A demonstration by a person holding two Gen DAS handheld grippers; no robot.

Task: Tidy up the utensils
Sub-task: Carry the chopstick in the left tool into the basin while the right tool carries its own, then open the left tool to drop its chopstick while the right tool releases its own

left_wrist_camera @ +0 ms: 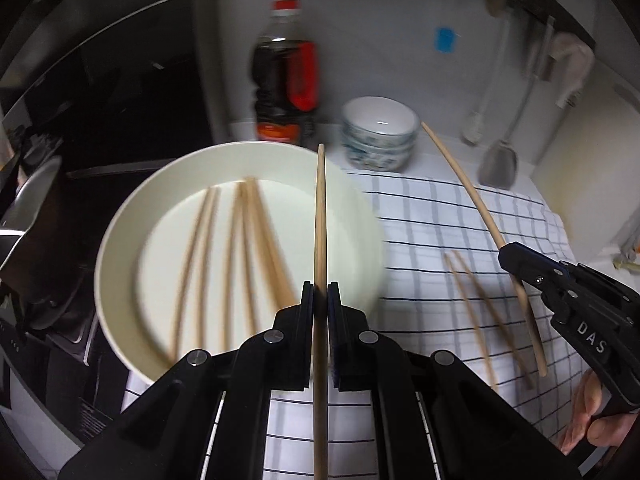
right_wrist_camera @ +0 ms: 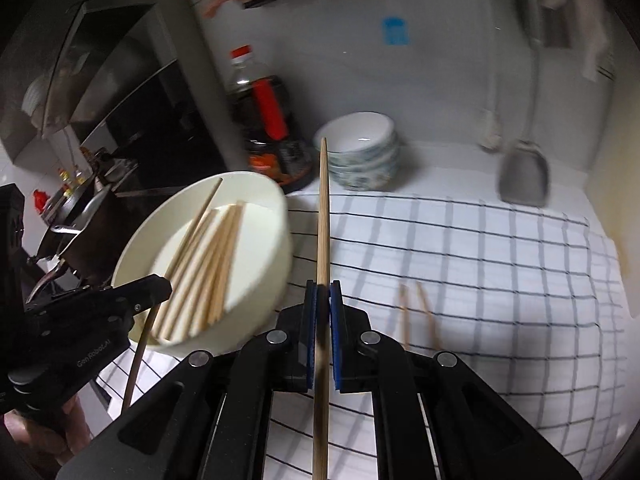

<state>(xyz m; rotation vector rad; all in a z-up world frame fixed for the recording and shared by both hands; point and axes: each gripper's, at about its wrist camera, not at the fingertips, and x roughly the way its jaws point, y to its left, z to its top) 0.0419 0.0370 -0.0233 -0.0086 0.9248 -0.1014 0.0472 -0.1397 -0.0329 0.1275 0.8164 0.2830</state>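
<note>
A white cloth with a dark grid [left_wrist_camera: 460,216] covers the counter, its far edge near the white wall; on its left part sits a wide cream bowl [left_wrist_camera: 120,240], and five or so wooden chopsticks in the bowl [left_wrist_camera: 244,240] lie fanned across its floor; behind it stands a dark bottle with a red cap and label [left_wrist_camera: 286,76], and just right of that a stack of patterned small bowls [left_wrist_camera: 378,136]; a grey spatula [left_wrist_camera: 498,164] hangs against the wall further right; the left gripper [left_wrist_camera: 320,300] has its jaws clamped on a single chopstick [left_wrist_camera: 320,208], which runs straight up across the bowl's right rim in the left wrist view; the right gripper [right_wrist_camera: 323,300] is likewise closed on its own chopstick [right_wrist_camera: 323,216], held above the cloth just right of the bowl; two loose chopsticks [right_wrist_camera: 418,316] lie side by side on the cloth to the right of both tools; a hand [left_wrist_camera: 596,420] shows below the right tool.
</note>
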